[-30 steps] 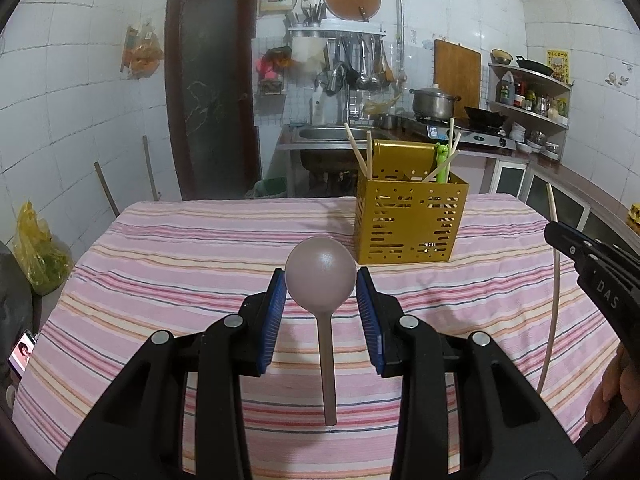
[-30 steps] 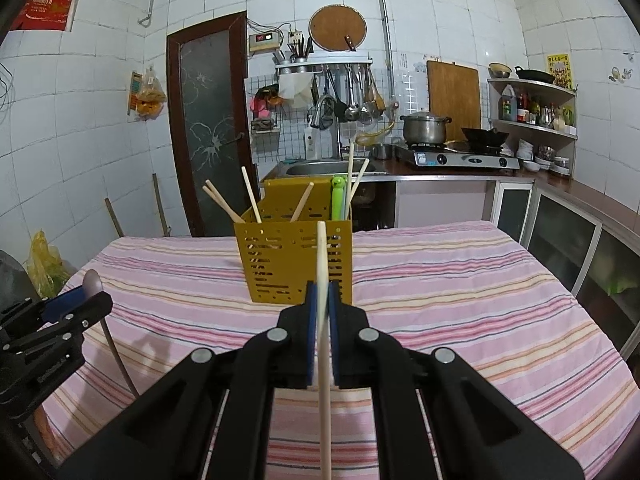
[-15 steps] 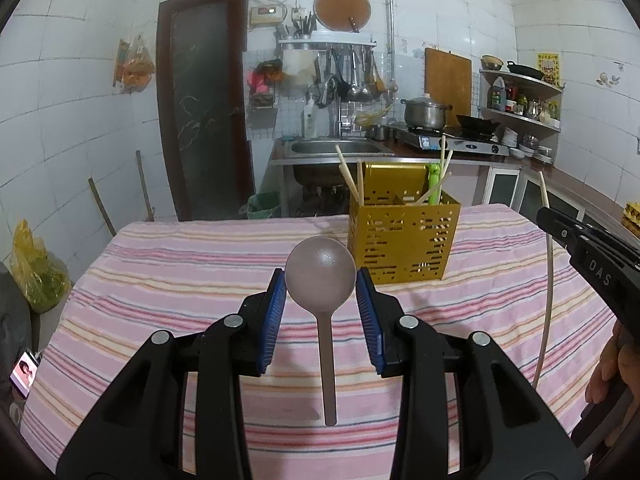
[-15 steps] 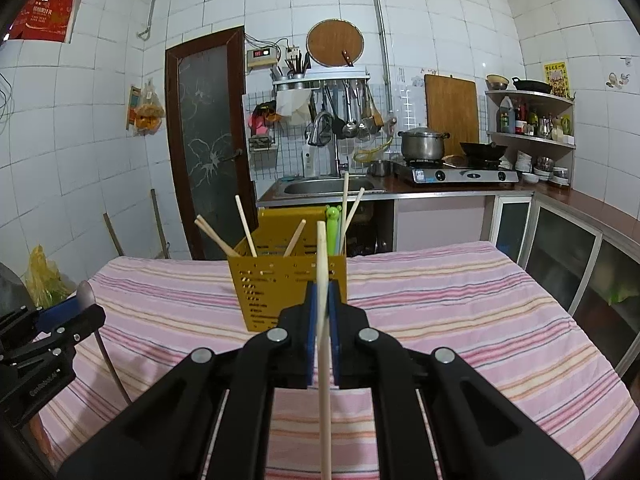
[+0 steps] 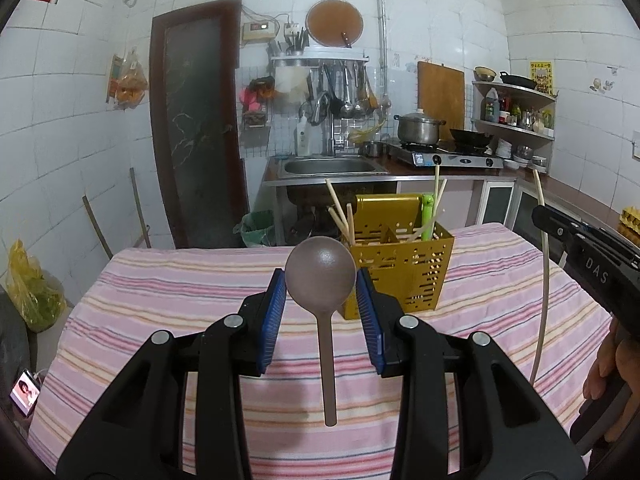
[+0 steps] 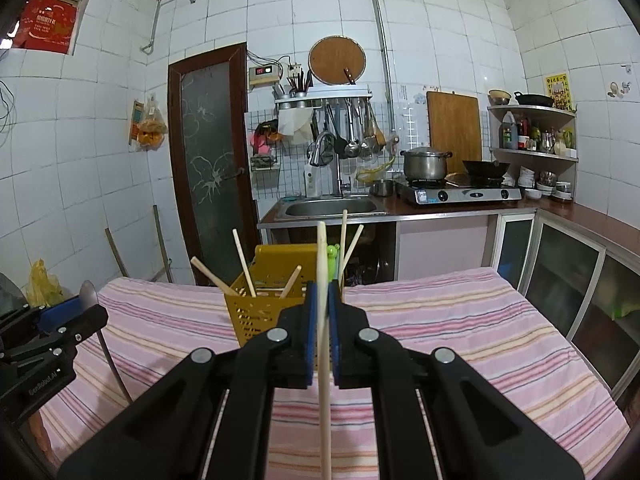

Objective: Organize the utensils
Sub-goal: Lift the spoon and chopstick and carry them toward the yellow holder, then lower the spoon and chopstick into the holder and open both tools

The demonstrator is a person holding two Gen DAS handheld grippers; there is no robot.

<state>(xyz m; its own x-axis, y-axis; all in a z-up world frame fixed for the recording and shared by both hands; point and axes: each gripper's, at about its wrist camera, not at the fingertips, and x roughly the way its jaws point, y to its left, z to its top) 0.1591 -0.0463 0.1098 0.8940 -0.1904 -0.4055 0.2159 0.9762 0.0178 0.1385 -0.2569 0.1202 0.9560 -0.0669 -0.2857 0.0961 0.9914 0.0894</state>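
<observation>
My left gripper [image 5: 321,280] is shut on a brown spoon [image 5: 321,276], bowl up between the blue pads, handle hanging down above the striped table. My right gripper [image 6: 322,300] is shut on a pale chopstick [image 6: 323,344] held upright. A yellow perforated utensil holder [image 5: 404,264] stands on the table ahead, with several chopsticks and a green utensil [image 5: 427,216] in it. It also shows in the right wrist view [image 6: 264,312], just behind the held chopstick. The right gripper [image 5: 576,240] appears at the right of the left wrist view, and the left gripper [image 6: 52,332] at the left of the right wrist view.
The table wears a pink striped cloth [image 5: 160,288]. Behind it are a sink [image 5: 332,166], a stove with a pot [image 5: 420,130], shelves [image 5: 516,120] and a dark door [image 5: 196,120]. A yellow bag [image 5: 32,288] and a phone [image 5: 25,386] lie at the left.
Both grippers have risen and drawn back slightly from the holder, each keeping its utensil. The holder now sits lower and smaller in both views.
</observation>
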